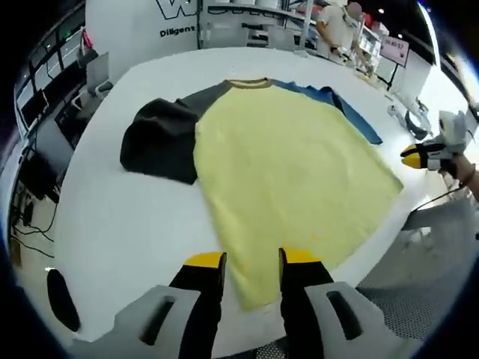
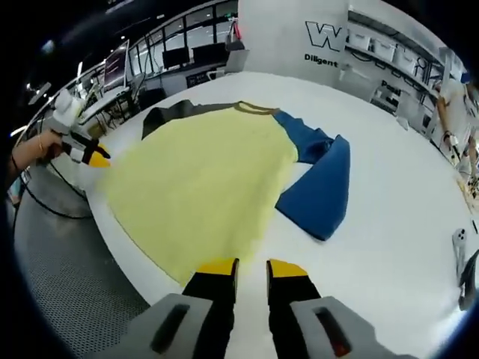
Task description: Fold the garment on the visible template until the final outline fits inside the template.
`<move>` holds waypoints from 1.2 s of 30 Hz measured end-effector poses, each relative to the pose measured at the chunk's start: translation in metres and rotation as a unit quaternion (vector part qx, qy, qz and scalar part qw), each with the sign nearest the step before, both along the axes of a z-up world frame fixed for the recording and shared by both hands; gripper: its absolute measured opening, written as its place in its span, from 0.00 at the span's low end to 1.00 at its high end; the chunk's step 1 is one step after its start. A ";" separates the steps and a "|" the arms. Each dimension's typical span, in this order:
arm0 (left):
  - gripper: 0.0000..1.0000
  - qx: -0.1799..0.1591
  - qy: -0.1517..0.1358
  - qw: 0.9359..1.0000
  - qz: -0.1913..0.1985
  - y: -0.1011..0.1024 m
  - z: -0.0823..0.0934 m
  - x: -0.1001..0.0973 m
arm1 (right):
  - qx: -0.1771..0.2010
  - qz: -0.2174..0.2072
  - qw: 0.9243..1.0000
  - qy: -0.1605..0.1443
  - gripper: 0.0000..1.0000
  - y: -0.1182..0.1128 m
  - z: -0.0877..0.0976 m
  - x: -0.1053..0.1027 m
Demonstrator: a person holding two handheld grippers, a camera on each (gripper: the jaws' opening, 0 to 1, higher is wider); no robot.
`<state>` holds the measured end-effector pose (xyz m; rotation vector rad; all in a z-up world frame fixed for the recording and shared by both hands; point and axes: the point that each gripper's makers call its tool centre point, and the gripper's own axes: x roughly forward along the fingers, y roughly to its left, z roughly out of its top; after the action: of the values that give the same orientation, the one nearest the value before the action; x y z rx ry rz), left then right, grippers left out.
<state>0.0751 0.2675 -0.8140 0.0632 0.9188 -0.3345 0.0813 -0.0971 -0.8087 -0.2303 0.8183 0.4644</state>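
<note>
Garment (image 1: 288, 168) lies flat; collar (image 1: 249, 83) far, hem near fingers.

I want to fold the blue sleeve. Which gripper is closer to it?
Right. The right gripper sits just below the blue sleeve; the left gripper is across the yellow shirt.

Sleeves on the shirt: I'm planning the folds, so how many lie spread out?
2: the black sleeve beside the yellow body in the left gripper view, the blue sleeve opposite.
</note>
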 end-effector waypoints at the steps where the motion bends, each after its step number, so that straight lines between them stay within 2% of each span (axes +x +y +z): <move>1: 0.38 -0.007 -0.008 1.000 0.001 -0.002 0.005 0.003 | -0.008 -0.005 1.000 -0.007 0.13 -0.004 0.002 0.004; 4: 0.46 -0.013 -0.028 1.000 -0.002 -0.001 0.018 0.011 | -0.019 -0.011 1.000 -0.021 0.17 -0.013 0.007 0.020; 6: 0.48 -0.019 -0.032 0.999 -0.002 -0.002 0.022 0.014 | -0.018 -0.011 0.999 -0.032 0.18 -0.016 0.010 0.029; 10: 0.55 -0.023 -0.042 0.999 0.000 -0.001 0.026 0.019 | -0.012 -0.009 0.999 -0.037 0.23 -0.016 0.012 0.043; 13: 0.57 -0.031 -0.045 0.999 0.002 -0.004 0.029 0.019 | -0.010 -0.002 0.999 -0.036 0.27 -0.014 0.010 0.050; 16: 0.67 -0.047 -0.049 0.998 -0.001 -0.012 0.032 0.017 | -0.010 0.007 0.999 -0.037 0.29 -0.011 0.005 0.059; 20: 0.75 -0.053 -0.063 0.997 -0.009 -0.017 0.039 0.020 | -0.021 0.024 0.999 -0.035 0.33 -0.008 -0.005 0.071; 25: 0.83 -0.060 -0.073 0.995 -0.010 -0.018 0.048 0.025 | -0.050 0.057 0.997 -0.011 0.33 -0.009 -0.021 0.079; 26: 0.84 -0.067 -0.076 0.995 -0.012 -0.020 0.051 0.025 | -0.047 0.056 0.997 -0.010 0.33 -0.008 -0.023 0.082; 27: 0.85 -0.092 -0.085 0.992 0.002 -0.022 0.056 0.029 | -0.046 0.057 0.997 -0.009 0.34 -0.008 -0.024 0.083; 29: 0.89 -0.110 -0.080 0.991 0.006 -0.022 0.057 0.030 | -0.044 0.066 0.997 -0.002 0.36 -0.007 -0.027 0.086; 31: 0.90 -0.109 -0.092 0.990 0.011 -0.020 0.062 0.033 | -0.054 0.078 0.995 0.004 0.35 -0.007 -0.031 0.088; 34: 0.99 -0.106 -0.110 0.988 0.008 -0.021 0.066 0.038 | -0.063 0.094 0.993 0.012 0.34 -0.004 -0.035 0.090; 36: 0.99 -0.099 -0.105 0.989 0.012 -0.019 0.064 0.038 | -0.067 0.102 0.992 0.010 0.35 -0.001 -0.035 0.092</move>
<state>0.1136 0.2489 -0.7496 -0.0933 0.6737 -0.3883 0.1729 -0.0986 -0.8437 -0.4369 0.8503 0.6060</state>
